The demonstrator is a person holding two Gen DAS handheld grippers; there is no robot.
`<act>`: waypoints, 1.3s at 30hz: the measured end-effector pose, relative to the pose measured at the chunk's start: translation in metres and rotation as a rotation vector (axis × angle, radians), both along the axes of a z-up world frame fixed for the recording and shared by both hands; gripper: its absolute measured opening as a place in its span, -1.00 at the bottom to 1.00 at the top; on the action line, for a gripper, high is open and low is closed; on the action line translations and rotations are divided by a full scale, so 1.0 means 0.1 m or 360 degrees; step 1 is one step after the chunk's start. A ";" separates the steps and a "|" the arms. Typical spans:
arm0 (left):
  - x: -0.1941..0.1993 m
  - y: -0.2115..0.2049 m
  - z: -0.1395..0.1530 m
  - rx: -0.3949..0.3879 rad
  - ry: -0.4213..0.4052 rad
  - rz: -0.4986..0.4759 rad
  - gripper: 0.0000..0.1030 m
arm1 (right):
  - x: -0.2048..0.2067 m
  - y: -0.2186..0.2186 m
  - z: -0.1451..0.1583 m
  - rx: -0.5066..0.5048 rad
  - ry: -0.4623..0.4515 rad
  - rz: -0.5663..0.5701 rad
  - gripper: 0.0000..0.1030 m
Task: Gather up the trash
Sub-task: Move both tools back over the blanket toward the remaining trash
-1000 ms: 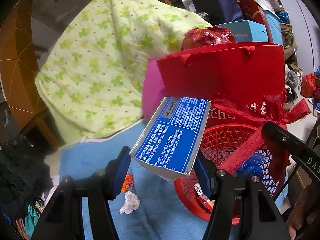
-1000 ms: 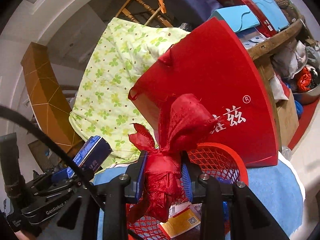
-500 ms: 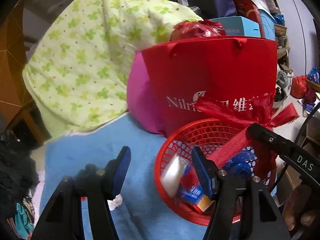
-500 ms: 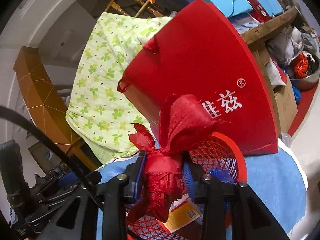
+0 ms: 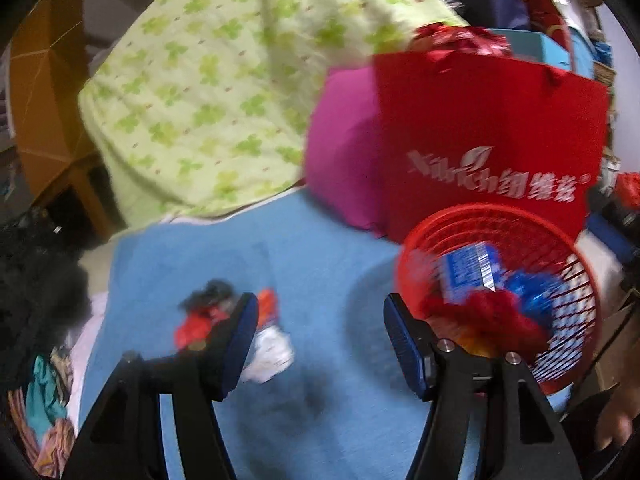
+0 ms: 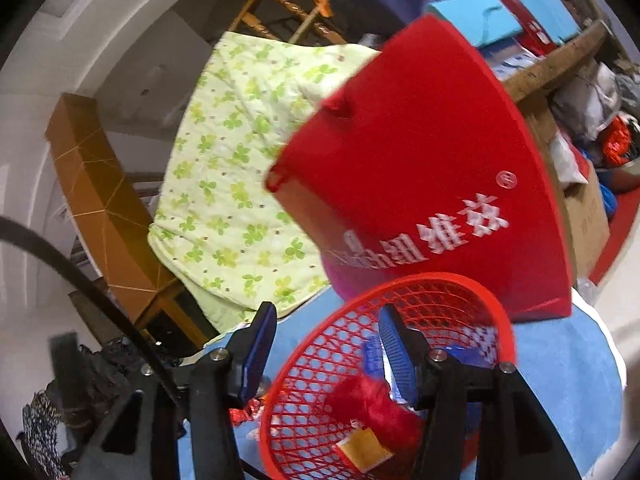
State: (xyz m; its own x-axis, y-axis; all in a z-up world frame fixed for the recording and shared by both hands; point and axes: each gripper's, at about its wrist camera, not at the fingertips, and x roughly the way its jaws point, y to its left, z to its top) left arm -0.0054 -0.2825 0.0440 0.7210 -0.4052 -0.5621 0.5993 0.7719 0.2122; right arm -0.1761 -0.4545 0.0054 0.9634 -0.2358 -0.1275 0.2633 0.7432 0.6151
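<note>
Red lattice plastic basket holding a crinkled red bag below the right gripper, jaws opening, empty; left gripper parted, empty, over blue cloth.

A red mesh basket stands upright near the right edge of the blue cloth, just in front of a red paper bag. Inside lie a blue printed carton, a crumpled red bag and blue wrappers. Near the cloth's left edge lie a white paper wad and red and orange scraps.
</note>
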 end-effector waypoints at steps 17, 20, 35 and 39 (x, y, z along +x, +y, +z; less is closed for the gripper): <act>0.89 2.28 -0.70 -0.0137 0.0145 0.0777 0.28 | 1.11 1.94 -0.07 -0.0836 0.0244 0.0667 0.12; 1.02 2.51 -0.92 -0.0154 0.0165 0.0845 0.28 | 1.34 2.23 -0.34 -0.0872 0.0449 0.0772 0.12; 1.16 2.84 -1.12 -0.0227 0.0040 0.0762 0.30 | 1.92 2.40 -0.95 -0.0619 0.1105 0.0622 0.12; 1.11 2.87 -1.09 -0.0233 0.0009 0.0741 0.30 | 2.04 2.46 -0.88 -0.0589 0.1154 0.0559 0.12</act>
